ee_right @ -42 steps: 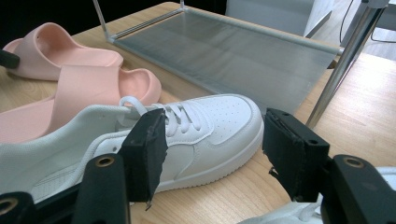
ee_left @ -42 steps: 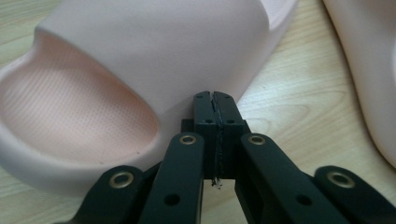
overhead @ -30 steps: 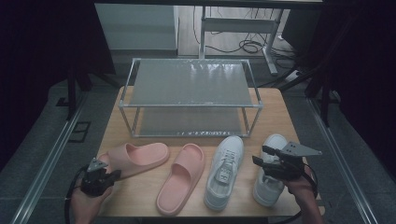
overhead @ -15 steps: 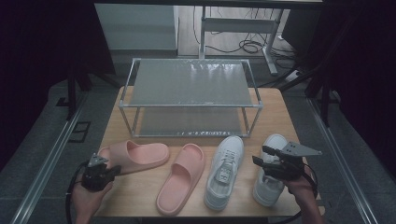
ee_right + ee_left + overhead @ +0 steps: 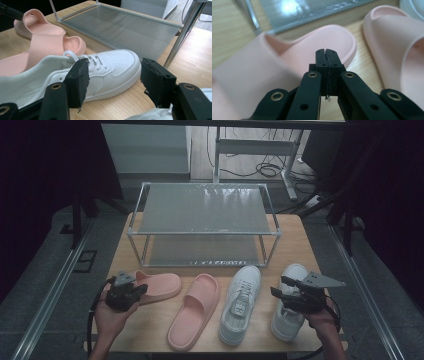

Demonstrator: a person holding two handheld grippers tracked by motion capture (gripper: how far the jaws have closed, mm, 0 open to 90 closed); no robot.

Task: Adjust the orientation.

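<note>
Pink slipper (image 5: pixel 159 286), the left one of the pair, lies on the bench (image 5: pixel 295 240) at its front left, toe pointing right, just in front of the two-tier rack (image 5: pixel 205 215). I note that since a second ago my left tongs (image 5: pixel 140 289) have lifted and shifted forward toward this slipper; they now hang over its heel end. In the left gripper view the jaws stand fully closed, pad against pad, with nothing between them, and the slipper (image 5: pixel 294 57) lies directly beyond the tips. I cannot tell from the frames whether the tips touch the slipper.

Second pink slipper (image 5: pixel 194 311) lies just right of the first, toe toward the rack. Two white sneakers sit further right: the left sneaker (image 5: pixel 241 303) and the right sneaker (image 5: pixel 290 310), both toes toward the rack.

My right tongs (image 5: pixel 278 287) have kept their place over the right sneaker. In the right gripper view the jaws are spread wide and empty, with the left sneaker (image 5: pixel 100 72) seen between and beyond them.

Assessment: the left hand's approach suggests the first slipper is the next item to be handled, probably for placing on the rack. The closed jaws would have to part before any grasp. Both rack shelves carry no footwear, so I judge the work at its start.
</note>
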